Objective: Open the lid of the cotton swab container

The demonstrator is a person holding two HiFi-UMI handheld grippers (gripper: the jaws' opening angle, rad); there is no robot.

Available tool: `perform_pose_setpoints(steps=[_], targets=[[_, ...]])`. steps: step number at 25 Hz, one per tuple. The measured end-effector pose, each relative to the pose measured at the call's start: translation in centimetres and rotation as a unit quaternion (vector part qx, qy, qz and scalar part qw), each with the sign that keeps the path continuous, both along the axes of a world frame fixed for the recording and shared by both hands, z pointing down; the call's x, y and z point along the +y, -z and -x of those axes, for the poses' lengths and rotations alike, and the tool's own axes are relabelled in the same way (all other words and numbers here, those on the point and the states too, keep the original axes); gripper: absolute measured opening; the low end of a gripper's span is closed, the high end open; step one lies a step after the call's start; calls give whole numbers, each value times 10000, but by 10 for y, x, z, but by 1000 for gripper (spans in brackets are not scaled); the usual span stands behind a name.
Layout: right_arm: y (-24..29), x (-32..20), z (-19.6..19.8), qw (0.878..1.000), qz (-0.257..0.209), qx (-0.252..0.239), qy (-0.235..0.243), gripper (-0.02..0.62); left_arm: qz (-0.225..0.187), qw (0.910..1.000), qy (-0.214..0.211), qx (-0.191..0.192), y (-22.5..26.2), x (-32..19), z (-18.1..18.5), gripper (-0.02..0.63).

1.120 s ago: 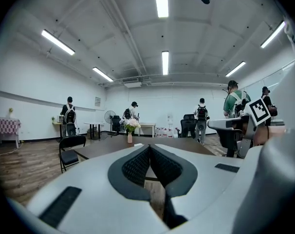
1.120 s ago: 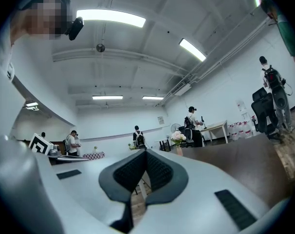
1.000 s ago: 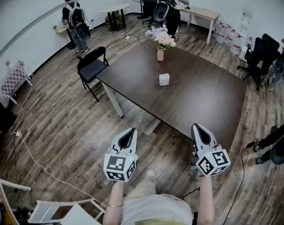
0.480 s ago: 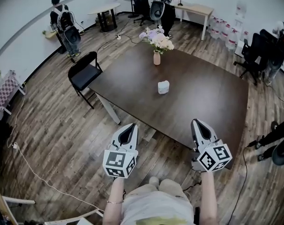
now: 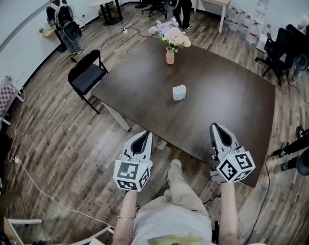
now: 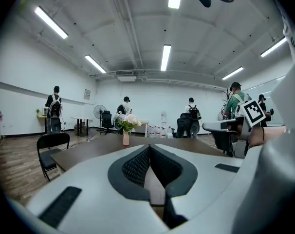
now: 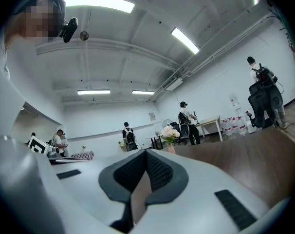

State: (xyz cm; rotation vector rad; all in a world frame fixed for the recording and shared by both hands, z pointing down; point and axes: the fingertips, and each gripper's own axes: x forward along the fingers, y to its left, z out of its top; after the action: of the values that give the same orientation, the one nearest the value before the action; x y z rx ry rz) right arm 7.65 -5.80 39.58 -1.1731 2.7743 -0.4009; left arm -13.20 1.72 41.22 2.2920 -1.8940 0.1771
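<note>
Now: left tongs (image 5: 143, 138) and right tongs (image 5: 217, 130), both closed and empty, at the surface's (image 5: 231, 101) near edge. The cotton swab container (image 5: 179, 92) sits mid-surface, well apart. I have stepped closer since a second ago; its lid awaits my reach.

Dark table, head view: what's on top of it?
A small white cotton swab container near the middle and a vase of flowers toward the far end. The right hand-held gripper covers part of the table at its near edge.
</note>
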Motion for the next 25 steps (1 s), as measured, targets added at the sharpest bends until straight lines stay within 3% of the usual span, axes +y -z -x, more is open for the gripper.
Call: perform_pose_setpoints(steps=[11,22,25], targets=[[-11,-87,31,9999,130,68,72,21,39,9999,-124,76,-7,-92,25,25],[-28,-164,26,9993,368,58,45,21,232,9981,-559,123,-27,-176,21,25],[-36,-179,31,9989,474,31,67,21,300,9968,-682,294,-36,-193,20,25]])
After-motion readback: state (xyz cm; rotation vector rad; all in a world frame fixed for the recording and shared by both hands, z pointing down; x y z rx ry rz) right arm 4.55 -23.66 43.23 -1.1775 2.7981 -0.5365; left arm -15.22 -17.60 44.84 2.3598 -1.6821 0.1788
